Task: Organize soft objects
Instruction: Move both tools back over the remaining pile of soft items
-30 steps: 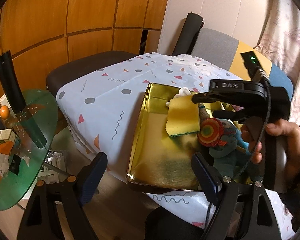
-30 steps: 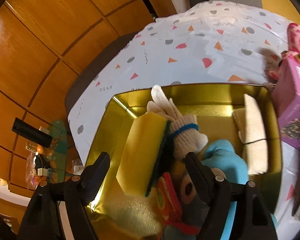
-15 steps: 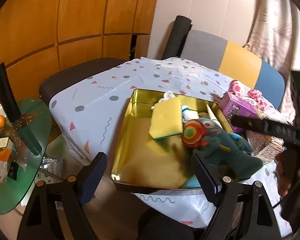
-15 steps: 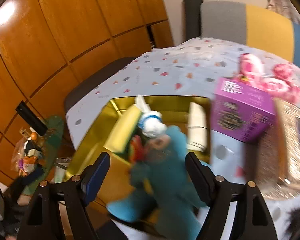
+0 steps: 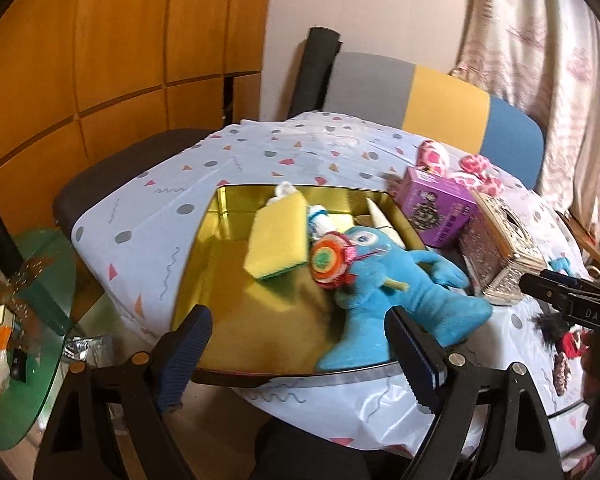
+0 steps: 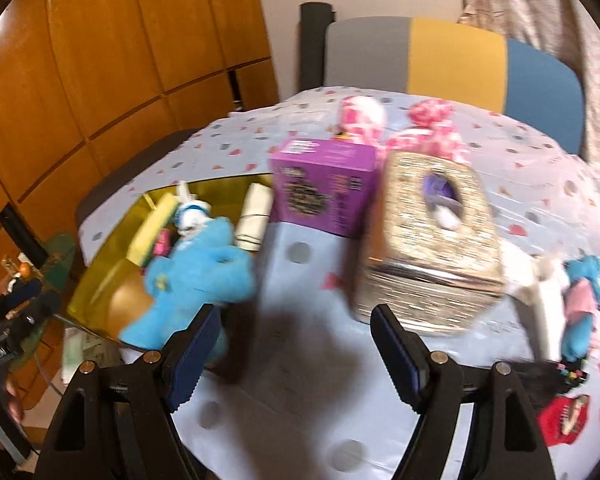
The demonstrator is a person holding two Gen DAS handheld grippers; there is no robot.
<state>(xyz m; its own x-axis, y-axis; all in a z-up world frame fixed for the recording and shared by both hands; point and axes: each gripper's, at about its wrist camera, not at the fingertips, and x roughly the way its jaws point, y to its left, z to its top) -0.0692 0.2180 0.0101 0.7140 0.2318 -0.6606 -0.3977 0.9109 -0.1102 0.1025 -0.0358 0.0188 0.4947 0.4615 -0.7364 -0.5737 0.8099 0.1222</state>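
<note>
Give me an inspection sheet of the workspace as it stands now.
Surface: table under a white patterned cloth.
Job's things: gold metal tray holds a yellow sponge, a white glove and a blue plush toy with legs hanging over the rim; pink spotted plush lies outside the tray.
Clutter: purple cardboard box, glittery tissue box, small toys at the right edge.
Grippers: left tool open, empty; right tool open, empty.
Cables: nothing seen.
Surroundings: grey, yellow and blue chair back, green glass side table, wood panels.
</note>
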